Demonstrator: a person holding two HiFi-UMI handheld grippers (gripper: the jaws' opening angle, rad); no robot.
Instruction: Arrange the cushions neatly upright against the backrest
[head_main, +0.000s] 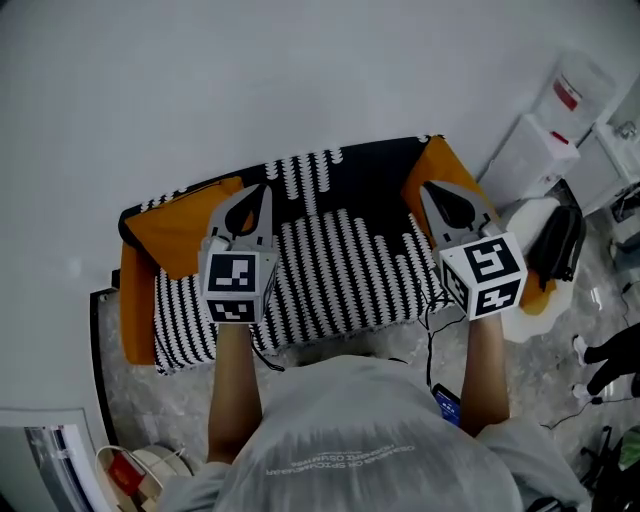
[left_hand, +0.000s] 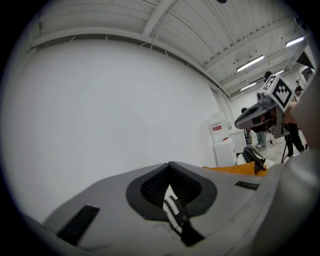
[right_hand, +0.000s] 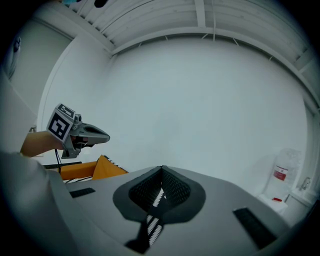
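Hovering over a small sofa draped in black-and-white striped cloth (head_main: 340, 275), the left gripper (head_main: 260, 197) and right gripper (head_main: 438, 200) are both riding clenched and empty. One plump orange fabric cushion (head_main: 180, 228) is slumping at the seat's left end; a second orange cushion (head_main: 437, 168) is leaning at the right end, beside the dark backrest (head_main: 370, 165). Both are likely handling light, soft and floppy, so pinching a top corner or seam is looking the surest hold.

Cushion (head_main: 445, 165) half behind right gripper (head_main: 427, 187), bystander (head_main: 612, 362) cropped
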